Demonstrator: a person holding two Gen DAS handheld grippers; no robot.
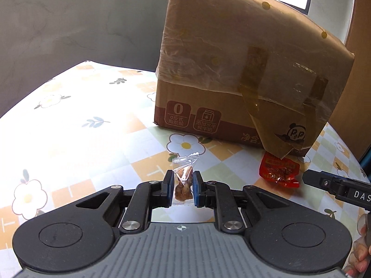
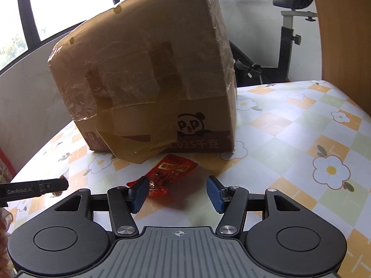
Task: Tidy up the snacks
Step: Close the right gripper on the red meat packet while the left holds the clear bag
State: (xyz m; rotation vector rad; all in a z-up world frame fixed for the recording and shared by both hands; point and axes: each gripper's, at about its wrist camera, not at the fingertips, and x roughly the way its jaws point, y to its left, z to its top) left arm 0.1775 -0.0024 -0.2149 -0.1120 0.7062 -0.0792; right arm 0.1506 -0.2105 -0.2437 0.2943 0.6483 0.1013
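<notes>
- The left claw (image 1: 183, 188) is clamped on a small clear-wrapped snack (image 1: 183, 183) with a brown piece inside; its blue pads press the wrapper from both sides, and the wrapper's crimped top sticks out toward 12 o'clock.
- The right claw (image 2: 177, 194) stands partly open with nothing between its pads. Its left pad overlaps the near corner of a red snack packet (image 2: 170, 173), which lies flat on the bench (image 2: 289, 139) at about 11 o'clock from the claw's middle.
- In the left wrist view the same red snack packet (image 1: 279, 171) lies at 3 o'clock of the held snack, well apart from it and just in front of the box.
- A taped cardboard box (image 1: 231, 69) stands on the bench at 12 to 1 o'clock in the left view. Its lower band carries a large "0" icon with "0反式脂肪酸" under it, a milk-carton icon with Chinese characters, a cartoon panda, and "净含" partly cut off by loose brown tape.
- In the right wrist view the cardboard box (image 2: 148, 76) fills 12 o'clock; the panda shows again, and beside it "1.035千克", the first digit partly under tape.
- The right tool's arm enters the left view at 3 o'clock, lettered "DAS" before the edge cuts it off.
- The left tool's arm enters the right view at 9 o'clock, marked "GenRobot.AI".
- The bench wears a checked cloth (image 1: 92, 120) of orange, green and white squares with white flowers.
- An exercise bike (image 2: 289, 23) stands behind the bench at 1 o'clock in the right view.
</notes>
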